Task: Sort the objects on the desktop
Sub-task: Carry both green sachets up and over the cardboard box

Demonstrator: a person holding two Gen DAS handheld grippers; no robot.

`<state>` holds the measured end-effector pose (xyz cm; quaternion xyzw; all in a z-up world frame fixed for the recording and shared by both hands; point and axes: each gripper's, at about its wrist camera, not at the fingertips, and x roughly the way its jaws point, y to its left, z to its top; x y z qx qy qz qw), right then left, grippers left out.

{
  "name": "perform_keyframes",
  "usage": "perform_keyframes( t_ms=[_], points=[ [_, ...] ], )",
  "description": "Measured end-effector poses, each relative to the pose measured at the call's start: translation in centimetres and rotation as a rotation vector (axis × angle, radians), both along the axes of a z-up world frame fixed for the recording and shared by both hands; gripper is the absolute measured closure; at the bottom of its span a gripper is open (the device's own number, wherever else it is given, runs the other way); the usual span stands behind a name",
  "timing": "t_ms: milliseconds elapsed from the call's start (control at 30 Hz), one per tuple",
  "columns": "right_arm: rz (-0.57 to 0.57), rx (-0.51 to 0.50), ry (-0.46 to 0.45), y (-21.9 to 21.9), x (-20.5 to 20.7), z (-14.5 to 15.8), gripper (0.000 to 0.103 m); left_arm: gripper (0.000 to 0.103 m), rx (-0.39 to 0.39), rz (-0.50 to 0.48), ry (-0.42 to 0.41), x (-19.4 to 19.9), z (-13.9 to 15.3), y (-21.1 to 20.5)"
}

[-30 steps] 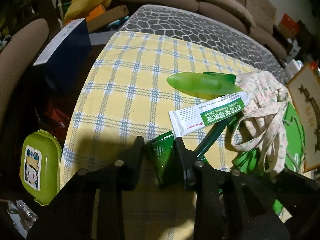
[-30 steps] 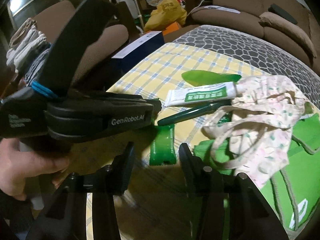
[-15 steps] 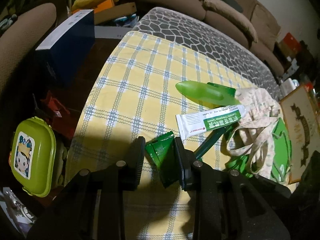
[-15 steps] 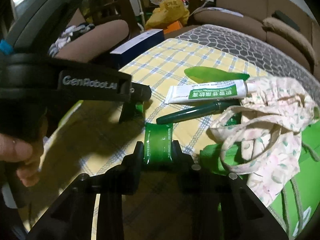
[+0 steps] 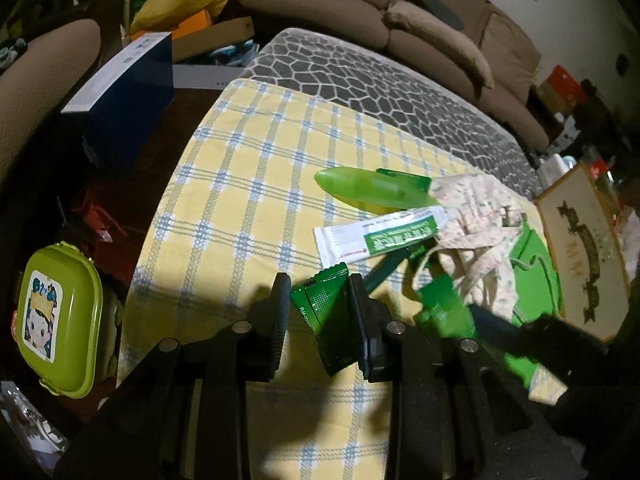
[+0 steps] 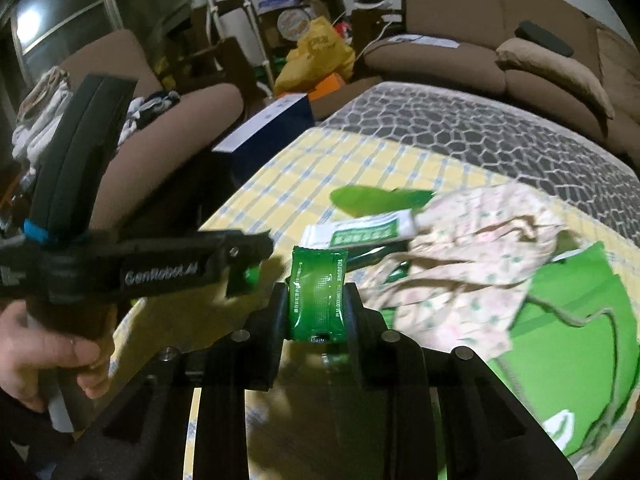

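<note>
Green sachet (image 5: pixel 328 320) pinched in left gripper (image 5: pixel 320 312); second green sachet (image 6: pixel 318 296) pinched in right gripper (image 6: pixel 318 308), both above checked cloth (image 5: pixel 240 184); ointment tube (image 5: pixel 380 234), floral bag (image 6: pixel 472 264) nearby

Brown sofa (image 5: pixel 440 28) behind — yellow bag (image 6: pixel 320 56), navy box (image 5: pixel 124 92).

Green sachet (image 5: pixel 326 320) between left gripper (image 5: pixel 320 312) pads
</note>
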<state>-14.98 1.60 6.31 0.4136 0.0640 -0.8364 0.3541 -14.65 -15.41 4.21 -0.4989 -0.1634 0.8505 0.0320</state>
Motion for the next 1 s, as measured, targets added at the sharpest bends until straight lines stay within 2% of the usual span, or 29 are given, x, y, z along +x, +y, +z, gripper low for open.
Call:
perform_keyframes(
  t_ms=[433,633,1000],
  points=[
    [-0.093,0.000,0.088,6.1,0.2,4.4,0.076,0.077,-0.087,-0.084,0.070,1.8,2.5,4.4],
    [-0.165,-0.021,0.124,10.0,-0.2,6.7,0.076,0.077,-0.088,-0.116,0.094,1.7,3.8,7.4],
    [-0.260,-0.078,0.172,17.2,-0.2,10.0,0.076,0.077,-0.058,-0.248,0.186,0.9,9.6,16.8]
  ],
)
